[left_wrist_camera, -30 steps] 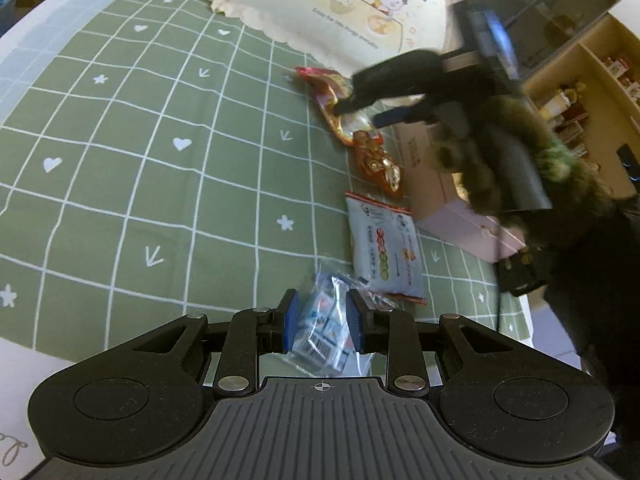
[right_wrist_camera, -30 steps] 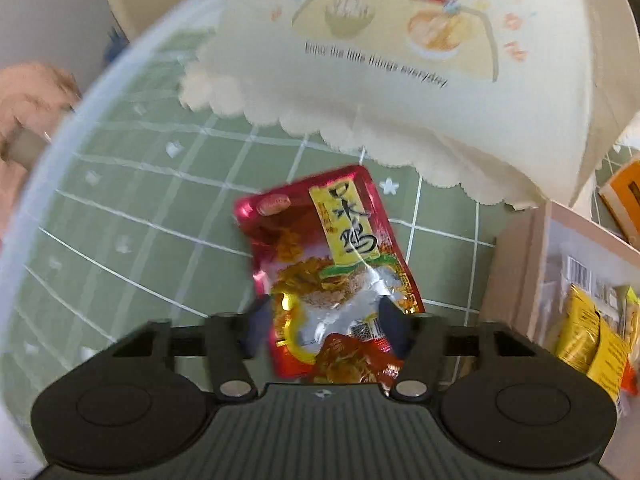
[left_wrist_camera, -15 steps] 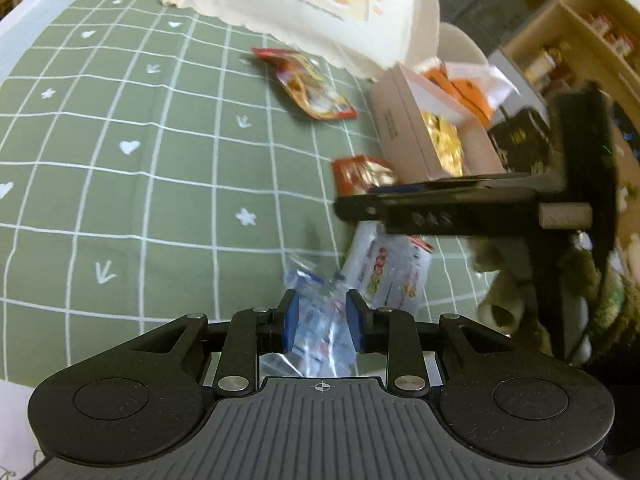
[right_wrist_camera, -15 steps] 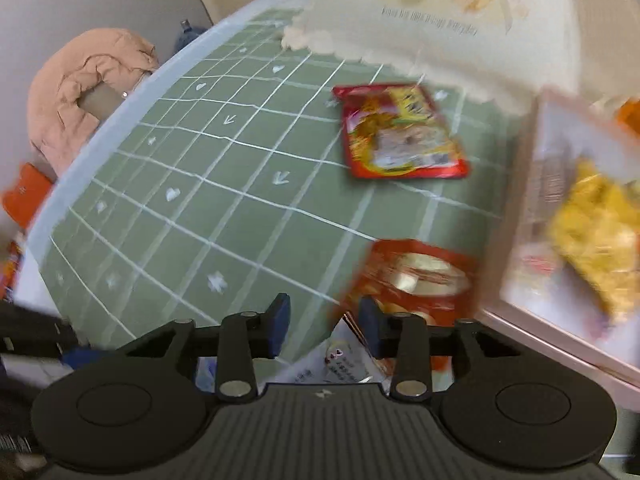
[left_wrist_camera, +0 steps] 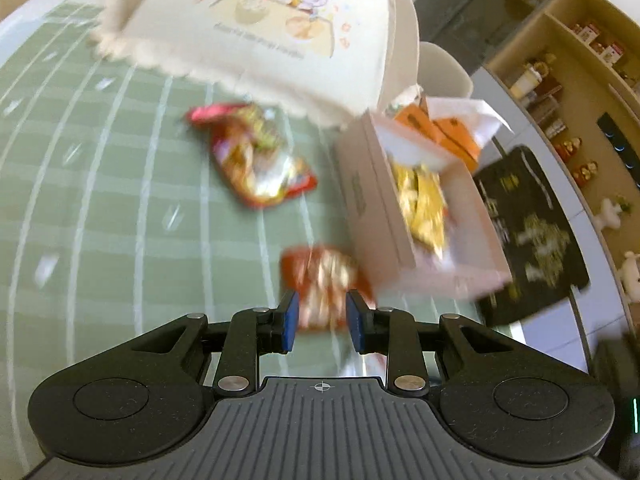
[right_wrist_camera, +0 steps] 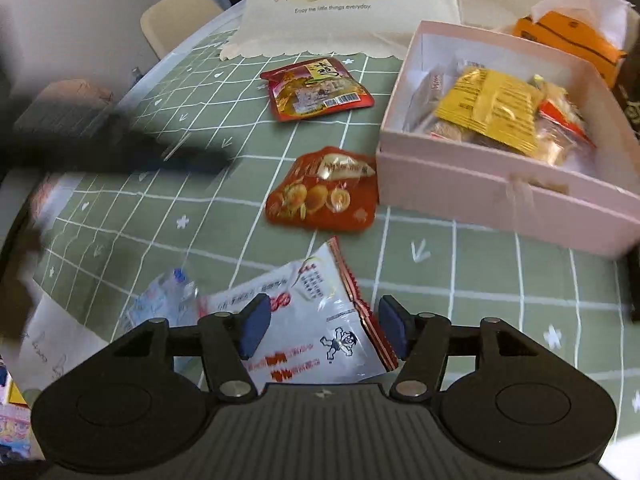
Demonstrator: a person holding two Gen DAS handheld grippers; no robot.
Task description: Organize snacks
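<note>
A pink box (right_wrist_camera: 500, 184) holding several snack packs stands on the green checked tablecloth; it also shows in the left wrist view (left_wrist_camera: 380, 208). My left gripper (left_wrist_camera: 322, 320) is open and empty, its fingers either side of an orange-red snack pack (left_wrist_camera: 324, 280) lying beside the box. That pack (right_wrist_camera: 324, 192) shows in the right wrist view too. My right gripper (right_wrist_camera: 322, 326) is open above a white and red snack pack (right_wrist_camera: 304, 320). A clear blue-printed packet (right_wrist_camera: 168, 296) lies left of it. A red pouch (right_wrist_camera: 316, 88) lies farther back.
A cream cloth bag (right_wrist_camera: 344, 4) with a cartoon print stands at the back. An orange tissue box (right_wrist_camera: 572, 36) sits behind the pink box. A black mat (left_wrist_camera: 532, 232) lies right of the box. The table edge (right_wrist_camera: 80, 340) curves at the left.
My left gripper has let go of the clear blue packet and moved forward to the orange-red pack. My right gripper has pulled back and opened wider over the white pack.
</note>
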